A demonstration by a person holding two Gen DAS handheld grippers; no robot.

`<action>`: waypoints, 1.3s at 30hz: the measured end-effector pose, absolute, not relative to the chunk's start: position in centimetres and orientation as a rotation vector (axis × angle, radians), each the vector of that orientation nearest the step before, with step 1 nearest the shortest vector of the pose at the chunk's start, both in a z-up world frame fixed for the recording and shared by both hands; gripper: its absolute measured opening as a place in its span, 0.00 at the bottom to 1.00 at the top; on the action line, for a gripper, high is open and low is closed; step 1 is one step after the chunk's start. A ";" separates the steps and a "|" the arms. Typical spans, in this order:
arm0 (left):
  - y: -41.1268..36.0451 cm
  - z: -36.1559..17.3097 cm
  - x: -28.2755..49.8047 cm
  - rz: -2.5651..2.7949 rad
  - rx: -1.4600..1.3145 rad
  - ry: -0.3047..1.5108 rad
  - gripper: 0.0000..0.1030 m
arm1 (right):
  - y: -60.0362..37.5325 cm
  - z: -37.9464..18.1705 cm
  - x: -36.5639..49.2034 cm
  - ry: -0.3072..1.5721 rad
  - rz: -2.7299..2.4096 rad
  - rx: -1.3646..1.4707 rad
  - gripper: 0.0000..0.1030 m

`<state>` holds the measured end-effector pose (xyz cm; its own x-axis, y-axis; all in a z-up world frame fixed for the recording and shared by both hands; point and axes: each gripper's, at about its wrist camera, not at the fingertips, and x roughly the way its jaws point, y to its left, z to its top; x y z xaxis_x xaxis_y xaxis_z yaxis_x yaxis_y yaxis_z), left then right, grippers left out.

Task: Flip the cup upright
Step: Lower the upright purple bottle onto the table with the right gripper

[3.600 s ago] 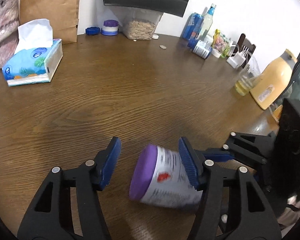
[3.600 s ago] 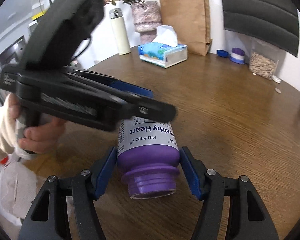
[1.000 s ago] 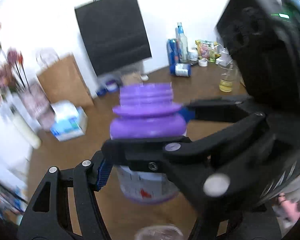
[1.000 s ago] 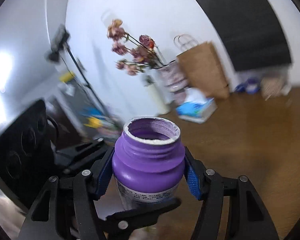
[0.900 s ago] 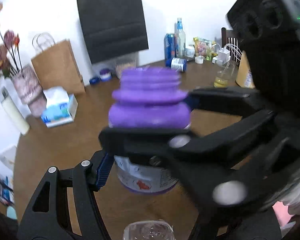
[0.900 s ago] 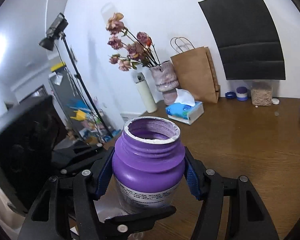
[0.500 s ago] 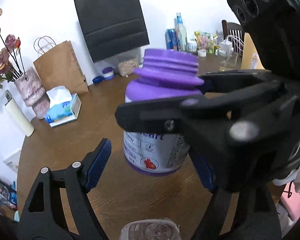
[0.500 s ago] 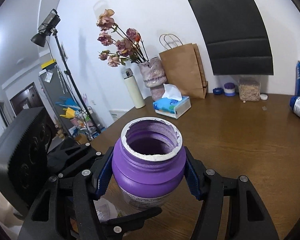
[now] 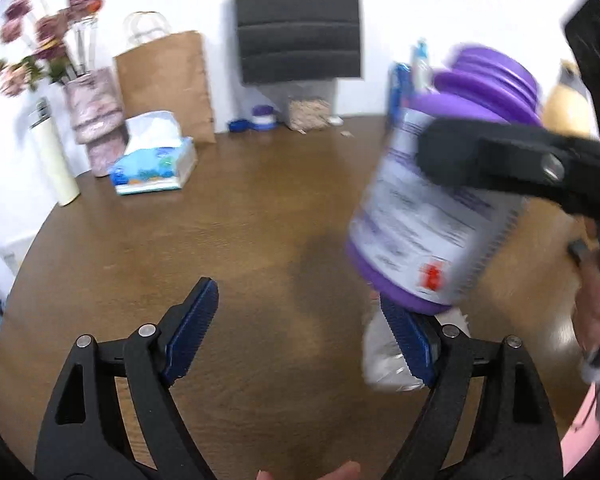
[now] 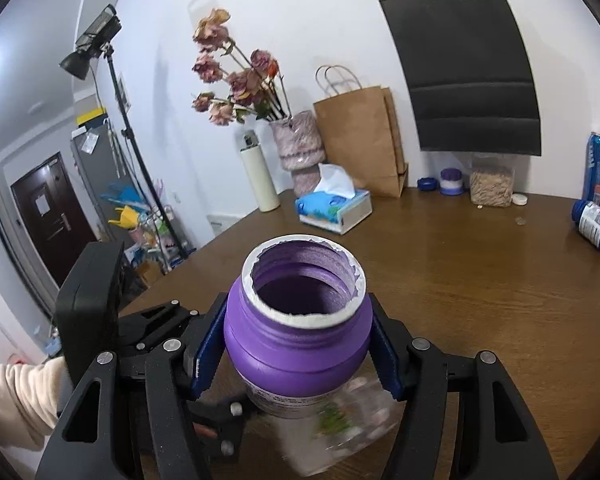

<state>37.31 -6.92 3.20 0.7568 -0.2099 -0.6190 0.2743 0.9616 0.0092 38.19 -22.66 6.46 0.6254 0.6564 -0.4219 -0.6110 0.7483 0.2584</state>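
The purple plastic jar-shaped cup with a white printed label (image 10: 298, 328) sits mouth-up, clamped at its shoulder between the right gripper's (image 10: 298, 354) ribbed blue pads, above the grained brown wooden table (image 10: 480, 280). The left gripper (image 9: 300, 330) gapes wide, holding nothing. Only the left wrist view shows the label's red mark; only the right shows the cup's torn white rim.

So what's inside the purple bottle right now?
The purple bottle, held by the right gripper, shows only bare purple inner wall through its open mouth; the bottom is in shadow, so any contents there stay hidden.

Purple cup (image 10: 298, 344), white label, mouth up, slightly tilted, held above table.
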 end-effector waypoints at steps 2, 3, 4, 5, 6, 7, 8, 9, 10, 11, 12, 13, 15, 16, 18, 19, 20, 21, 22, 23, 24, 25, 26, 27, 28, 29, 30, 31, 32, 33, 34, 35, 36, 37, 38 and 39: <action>-6.7 3.4 37.4 -0.238 0.097 0.652 0.78 | -22.8 6.5 38.0 0.520 0.711 0.074 0.66; -6.6 3.5 37.4 -0.239 0.103 0.651 0.78 | -22.8 6.5 37.9 0.523 0.702 0.065 0.66; -6.7 3.4 37.2 -0.239 0.111 0.651 0.78 | -22.8 6.5 37.8 0.526 0.700 0.057 0.66; -6.6 3.4 36.9 -0.240 0.117 0.651 0.78 | -22.8 6.4 37.5 0.531 0.701 0.049 0.66; -6.6 3.3 36.6 -0.245 0.120 0.651 0.78 | -22.8 6.3 37.3 0.533 0.700 0.045 0.66; -6.6 3.2 36.1 -0.252 0.123 0.653 0.78 | -22.8 6.3 37.0 0.533 0.703 0.039 0.66; -6.5 3.0 35.6 -0.259 0.127 0.656 0.78 | -22.6 6.2 36.6 0.535 0.707 0.028 0.66; -6.3 2.8 35.1 -0.265 0.128 0.657 0.78 | -22.2 6.1 36.0 0.538 0.714 0.010 0.66; -6.0 2.5 34.5 -0.273 0.128 0.663 0.78 | -22.0 6.0 35.7 0.538 0.717 -0.002 0.66; -5.8 2.3 33.9 -0.275 0.129 0.669 0.78 | -21.5 5.9 35.1 0.539 0.723 -0.025 0.66; -5.6 2.0 33.3 -0.274 0.124 0.675 0.78 | -21.1 5.8 34.7 0.542 0.726 -0.043 0.66; -5.2 1.6 32.6 -0.278 0.112 0.687 0.78 | -20.5 5.6 34.1 0.544 0.728 -0.067 0.66; -4.8 1.0 31.3 -0.288 0.103 0.708 0.78 | -19.2 5.2 33.2 0.549 0.729 -0.116 0.66; -4.8 0.5 30.7 -0.287 0.107 0.716 0.79 | -18.4 4.8 32.8 0.554 0.734 -0.137 0.66; -4.7 -0.6 29.4 -0.261 0.141 0.725 0.82 | -16.8 3.7 32.1 0.572 0.743 -0.185 0.66; -4.6 -1.1 28.9 -0.248 0.152 0.730 0.82 | -16.0 3.1 31.8 0.578 0.742 -0.209 0.66; -4.4 -1.6 28.4 -0.230 0.156 0.741 0.83 | -15.2 2.5 31.5 0.583 0.744 -0.232 0.66; -4.2 -2.0 28.0 -0.217 0.149 0.755 0.82 | -14.5 1.9 31.3 0.586 0.744 -0.249 0.66; -3.9 -2.1 27.8 -0.210 0.140 0.772 0.82 | -14.1 1.5 31.1 0.585 0.743 -0.259 0.66; -3.5 -2.2 27.6 -0.194 0.128 0.799 0.82 | -13.6 1.2 30.8 0.581 0.740 -0.271 0.66; -3.2 -2.3 27.5 -0.174 0.119 0.819 0.83 | -13.1 0.8 30.5 0.575 0.734 -0.286 0.66; -2.8 -2.4 27.4 -0.166 0.113 0.827 0.83 | -12.9 0.7 30.4 0.574 0.733 -0.290 0.66; -2.5 -2.6 27.3 -0.161 0.103 0.840 0.83 | -12.6 0.3 30.4 0.578 0.730 -0.293 0.66; -2.1 -2.9 27.2 -0.152 0.089 0.856 0.83 | -12.5 0.2 30.4 0.583 0.731 -0.293 0.66; -1.8 -3.1 27.2 -0.136 0.079 0.865 0.83 | -12.3 -0.2 30.4 0.595 0.730 -0.298 0.66; -1.5 -3.3 27.2 -0.124 0.072 0.872 0.83 | -12.0 -0.6 30.5 0.609 0.727 -0.307 0.66; -1.3 -3.5 27.1 -0.118 0.067 0.881 0.83 | -11.7 -1.1 30.7 0.628 0.724 -0.320 0.66; -0.9 -3.7 27.2 -0.112 0.052 0.892 0.86 | -11.4 -1.6 30.8 0.639 0.721 -0.327 0.66; -0.6 -3.8 27.1 -0.104 0.039 0.895 0.89 | -11.3 -2.0 30.8 0.645 0.723 -0.328 0.67; -0.4 -3.8 27.1 -0.098 0.028 0.896 0.90 | -11.1 -2.4 30.7 0.653 0.728 -0.328 0.67; -0.2 -3.9 27.0 -0.096 0.027 0.897 0.90 | -11.0 -2.6 30.7 0.659 0.727 -0.328 0.67; -0.2 -3.8 26.9 -0.092 0.035 0.892 0.90 | -10.8 -2.9 30.7 0.661 0.723 -0.329 0.67; -0.2 -3.9 26.7 -0.086 0.044 0.884 0.90 | -10.7 -3.1 30.6 0.658 0.716 -0.329 0.67; -0.2 -3.8 26.6 -0.081 0.054 0.876 0.90 | -10.7 -3.2 30.6 0.654 0.711 -0.328 0.67; -0.1 -3.8 26.6 -0.078 0.055 0.873 0.90 | -10.7 -3.2 30.5 0.653 0.709 -0.327 0.67; 0.0 -3.7 26.5 -0.075 0.052 0.870 0.90 | -10.8 -3.1 30.4 0.654 0.708 -0.320 0.69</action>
